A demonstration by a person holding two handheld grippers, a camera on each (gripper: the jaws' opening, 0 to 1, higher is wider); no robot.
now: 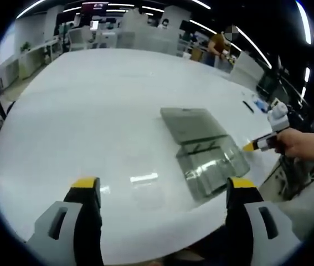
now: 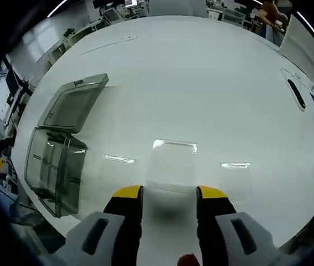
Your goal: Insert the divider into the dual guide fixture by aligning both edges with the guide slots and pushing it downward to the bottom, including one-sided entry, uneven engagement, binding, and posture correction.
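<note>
A smoky clear plastic box (image 2: 54, 172), the guide fixture, sits on a white table (image 2: 201, 83) with its lid (image 2: 73, 102) folded open flat behind it. A clear divider panel (image 2: 173, 166) lies flat on the table beside it. The right gripper (image 2: 169, 193) hovers over the panel's near edge, jaws apart, holding nothing. The left gripper (image 1: 164, 184) hangs wide open above the table.

An open-plan office or lab floor is indicated. A large white table (image 1: 90, 94) is surrounded at its far side by desks with monitors (image 1: 94, 8), and long ceiling strip lights (image 1: 121, 5) are seen overhead. A person (image 1: 217, 47) stands at far right among workstations.
</note>
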